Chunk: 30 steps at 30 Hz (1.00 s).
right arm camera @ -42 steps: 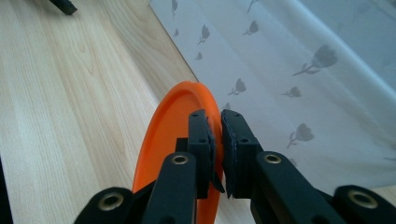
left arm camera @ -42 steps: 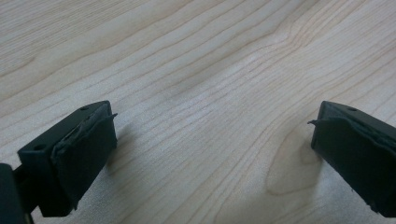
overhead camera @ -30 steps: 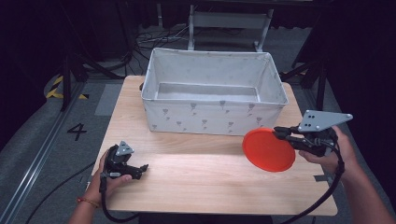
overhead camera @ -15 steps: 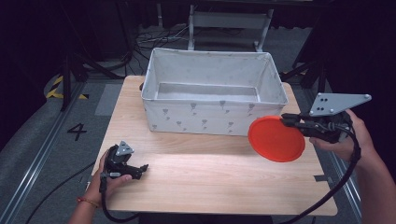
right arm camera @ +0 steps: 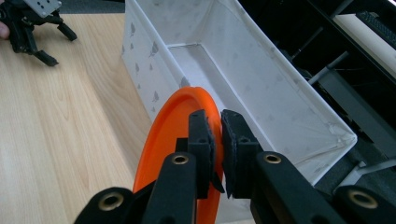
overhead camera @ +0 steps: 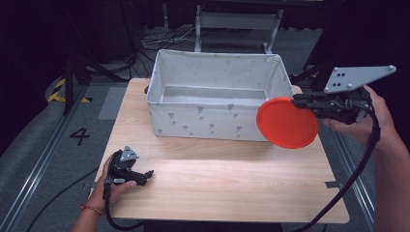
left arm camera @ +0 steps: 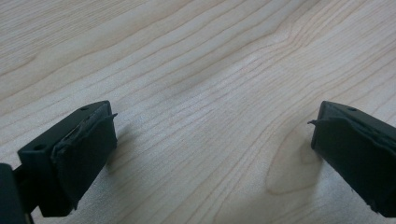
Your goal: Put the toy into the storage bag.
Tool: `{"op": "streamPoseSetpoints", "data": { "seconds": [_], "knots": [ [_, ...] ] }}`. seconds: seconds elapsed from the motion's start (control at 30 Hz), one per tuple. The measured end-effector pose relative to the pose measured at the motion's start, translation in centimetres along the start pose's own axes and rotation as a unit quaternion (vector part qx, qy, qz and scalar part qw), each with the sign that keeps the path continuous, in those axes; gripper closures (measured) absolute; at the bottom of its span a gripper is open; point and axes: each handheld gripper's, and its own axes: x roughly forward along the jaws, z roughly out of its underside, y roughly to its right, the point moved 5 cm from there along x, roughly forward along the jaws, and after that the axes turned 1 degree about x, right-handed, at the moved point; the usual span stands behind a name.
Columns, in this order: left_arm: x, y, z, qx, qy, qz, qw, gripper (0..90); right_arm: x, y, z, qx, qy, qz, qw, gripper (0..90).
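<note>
An orange plate is shown lifted clear of the wooden table and carried toward the white fabric bin, pinched by its rim in the right gripper. Against the frames of a second and half a second before, the plate is seen higher and closer to the bin's right-hand end, its edge now overlapping the bin's front corner in the high view, where earlier it hung low over the table's right side. By this reading the lift is done and the carry is under way, with the release into the bin not yet made. In the right gripper view the black jaws are closed tight on the plate's edge, the bin's open mouth lying just beyond. The plate is held tilted, close to on edge, its broad face turned toward the person's side of the table; being round, it offers no long axis, only a thin edge. The left gripper is rested on the table near its front left corner, jaws spread wide and empty over bare wood.
</note>
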Motion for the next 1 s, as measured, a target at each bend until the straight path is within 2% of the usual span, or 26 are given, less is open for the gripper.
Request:
{"op": "streamPoseSetpoints", "data": {
  "seconds": [0.17, 0.5, 0.67, 0.9, 1.0],
  "knots": [
    [0.0, 0.0, 0.0, 0.000, 0.000, 0.000, 1.0000, 0.5, 0.6, 1.1, -1.1, 0.002, -0.007, 0.002, 1.0000, 83.5],
    [0.0, 0.0, 0.0, -0.001, 0.000, 0.001, 1.0000, 0.5, 1.4, 3.6, -3.5, 0.001, 0.000, 0.011, 0.9999, 83.5],
    [0.0, 0.0, 0.0, 0.000, 0.000, 0.000, 1.0000, 0.4, 2.2, 4.8, -4.2, 0.004, -0.005, 0.016, 0.9999, 83.5],
    [0.0, 0.0, 0.0, 0.000, 0.000, 0.000, 1.0000, 0.5, 3.8, 7.2, -5.1, 0.015, -0.017, 0.030, 0.9993, 83.5],
    [0.0, 0.0, 0.0, 0.001, 0.000, 0.003, 1.0000, 0.4, 4.5, 8.1, -5.3, 0.023, -0.013, 0.030, 0.9992, 83.5]
  ]
}}
